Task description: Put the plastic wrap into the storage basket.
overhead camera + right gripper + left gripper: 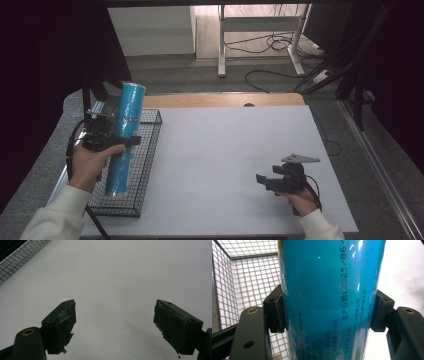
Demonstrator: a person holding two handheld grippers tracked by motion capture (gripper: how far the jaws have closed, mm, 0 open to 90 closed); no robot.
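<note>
A tall blue cylinder (125, 137) wrapped in shiny film stands nearly upright over the black wire basket (145, 165) at the table's left. My left gripper (111, 140) is shut on its middle. In the left gripper view both pads press the sides of the blue cylinder (329, 300), which carries printed date text, with the wire basket (244, 282) behind it. My right gripper (267, 181) rests low at the table's front right, open and holding nothing. The right gripper (115, 327) in its own view has its jaws wide apart over bare white tabletop.
The white tabletop (225, 160) stretches between the basket and the right hand. A corner of the wire basket (17, 260) sits at the upper left of the right gripper view. Beyond the table are a desk frame (260, 30), floor cables and dark curtains.
</note>
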